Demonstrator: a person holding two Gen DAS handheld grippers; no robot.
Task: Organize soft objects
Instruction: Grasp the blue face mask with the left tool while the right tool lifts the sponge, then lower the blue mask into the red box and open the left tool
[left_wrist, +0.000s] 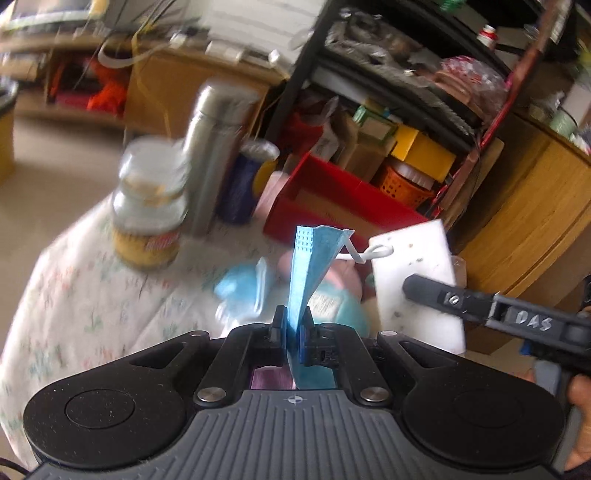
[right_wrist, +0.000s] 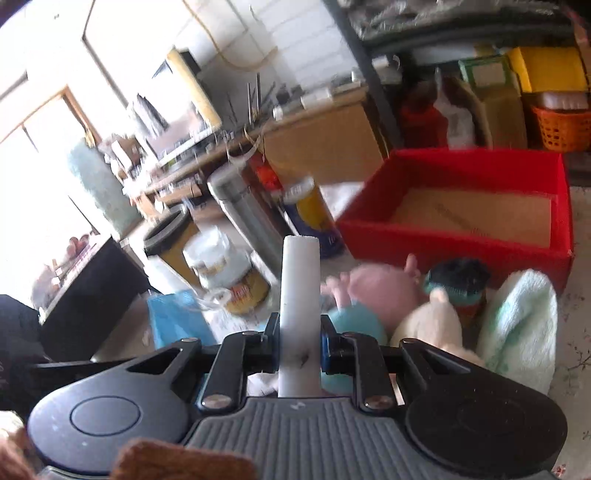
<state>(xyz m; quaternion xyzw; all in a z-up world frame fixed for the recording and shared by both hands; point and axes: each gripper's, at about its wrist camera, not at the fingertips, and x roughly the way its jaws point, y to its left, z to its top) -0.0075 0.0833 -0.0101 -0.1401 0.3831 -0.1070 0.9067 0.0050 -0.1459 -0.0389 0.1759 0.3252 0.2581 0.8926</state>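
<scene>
While the left gripper (left_wrist: 294, 325) is pinching a blue mask (left_wrist: 308, 266) and the right gripper (right_wrist: 298, 332) is clamping a white sponge (right_wrist: 298, 295), soft toys (right_wrist: 380, 291) are lying before the red box (right_wrist: 454, 236).

Steel flask (left_wrist: 214, 147), blue can (left_wrist: 243, 184), yellow-labelled jar (left_wrist: 149, 206), orange basket (right_wrist: 561, 127) on shelf.

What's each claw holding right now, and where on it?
Left claw: blue face mask, pinched near one end. Right claw: white sponge, gripped across its flat faces.

Black metal shelving rack (right_wrist: 373, 85) crammed with boxes, long wooden bench (right_wrist: 314, 125) left of it, bright windows (right_wrist: 44, 122) beyond.
</scene>
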